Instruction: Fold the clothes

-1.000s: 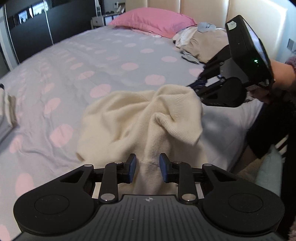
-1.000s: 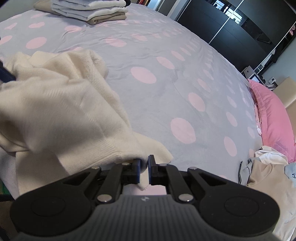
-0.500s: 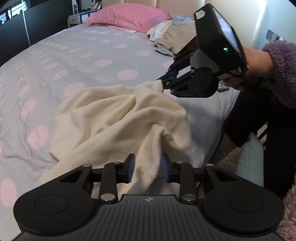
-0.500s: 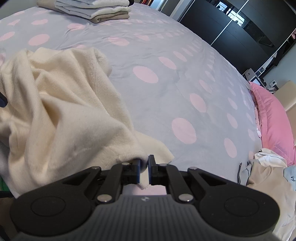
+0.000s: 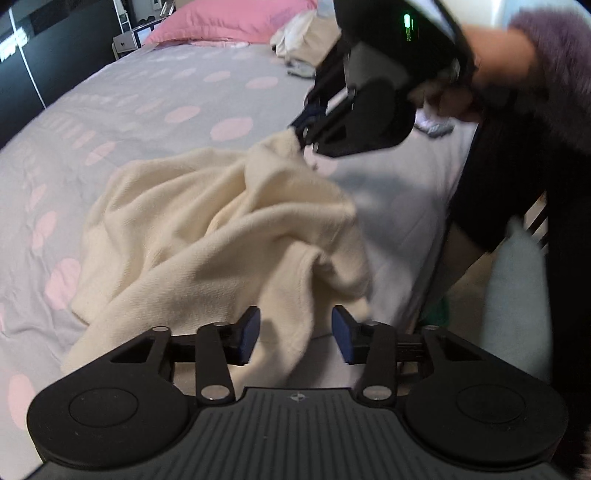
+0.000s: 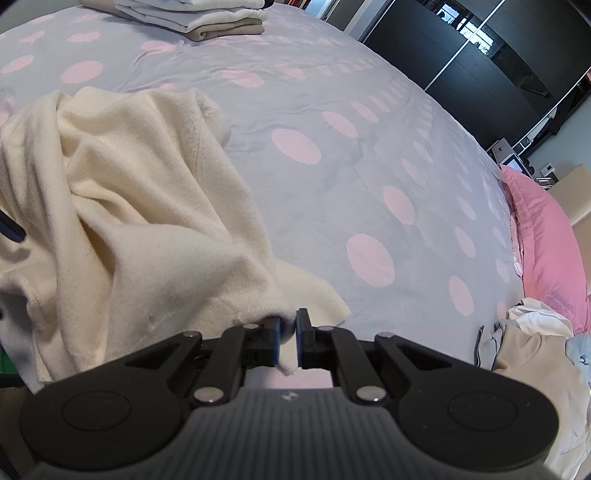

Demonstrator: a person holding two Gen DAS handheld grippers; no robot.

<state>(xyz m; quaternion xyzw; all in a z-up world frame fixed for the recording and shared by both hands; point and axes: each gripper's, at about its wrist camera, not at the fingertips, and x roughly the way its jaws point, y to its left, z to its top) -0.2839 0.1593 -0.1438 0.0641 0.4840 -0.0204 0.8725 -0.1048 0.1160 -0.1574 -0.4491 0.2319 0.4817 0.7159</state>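
Your right gripper (image 6: 287, 341) pinches a corner of the cream sweater (image 5: 221, 236), lifting it off the dotted bed (image 6: 332, 110) to spread it, while your left gripper (image 5: 294, 334) stands half open, empty, above its hem.

Left wrist camera: mounted on the left hand-held gripper (image 5: 294, 334), it looks steeply down from the bed's edge, close over the cream sweater (image 5: 221, 229), toward the pink pillow (image 5: 229, 18) at the head of the bed (image 5: 147, 99). Right wrist camera: on the right hand-held gripper (image 6: 287, 341), it looks down across the polka-dot bed (image 6: 332, 177) toward the black wardrobe (image 6: 480, 62) and folded stack (image 6: 195, 14). Both views share the sweater (image 6: 129, 206), bedspread, pillow (image 6: 546, 236) and unfolded pile (image 6: 535, 343); the left view also catches the right hand-held gripper (image 5: 304, 129).
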